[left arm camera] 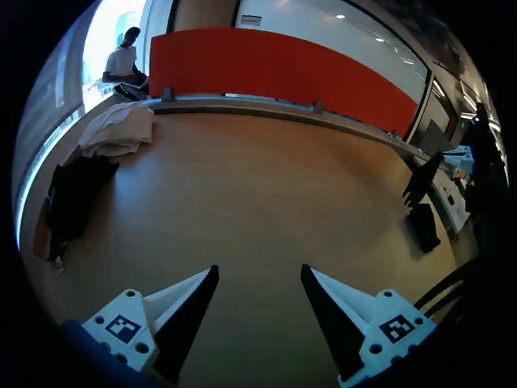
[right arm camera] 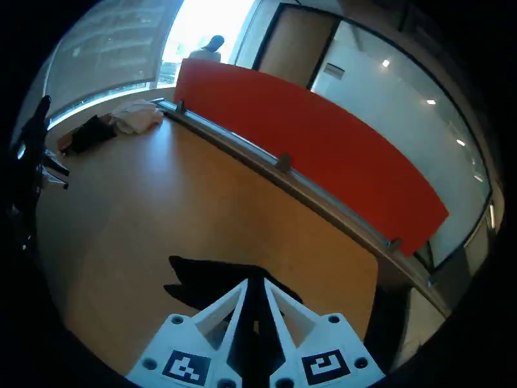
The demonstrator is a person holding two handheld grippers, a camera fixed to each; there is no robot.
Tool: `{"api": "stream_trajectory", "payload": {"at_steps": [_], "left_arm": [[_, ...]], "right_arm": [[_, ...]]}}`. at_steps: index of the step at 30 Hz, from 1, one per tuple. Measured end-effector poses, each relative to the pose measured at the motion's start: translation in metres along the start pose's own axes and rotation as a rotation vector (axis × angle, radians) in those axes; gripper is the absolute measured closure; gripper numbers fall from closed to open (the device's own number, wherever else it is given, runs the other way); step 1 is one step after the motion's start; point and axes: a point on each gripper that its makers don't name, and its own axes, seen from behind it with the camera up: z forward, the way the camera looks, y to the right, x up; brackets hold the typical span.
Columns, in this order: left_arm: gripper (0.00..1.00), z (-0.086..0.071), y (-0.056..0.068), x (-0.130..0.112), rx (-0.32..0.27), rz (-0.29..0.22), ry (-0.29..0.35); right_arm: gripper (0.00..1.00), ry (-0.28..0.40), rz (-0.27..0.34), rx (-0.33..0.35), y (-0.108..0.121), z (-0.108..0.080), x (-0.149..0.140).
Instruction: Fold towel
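Observation:
A black towel lies on the wooden table right in front of my right gripper, whose fingers are shut on its near edge. My left gripper hovers open over bare table with nothing between its fingers. At the far right of the left gripper view a dark piece of cloth sticks up from the table; it is too dark to make out more. A crumpled white towel and another black cloth lie at the table's far left.
A red partition on a metal rail runs along the table's far edge. A person sits beyond it by the bright window. The white towel and black cloth lie in the far corner. A dark silhouette stands at the left edge.

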Motion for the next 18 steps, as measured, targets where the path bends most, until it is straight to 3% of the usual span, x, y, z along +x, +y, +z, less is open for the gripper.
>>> {"api": "stream_trajectory", "payload": {"at_steps": [9, 18], "left_arm": [[0.06, -0.001, 0.010, -0.001, -0.007, 0.010, -0.004], [0.06, -0.002, 0.017, -0.001, -0.019, 0.024, -0.009]], "right_arm": [[0.98, -0.027, 0.018, -0.019, 0.010, -0.010, -0.025], [0.98, -0.072, 0.050, -0.055, 0.019, -0.033, -0.063]]}}
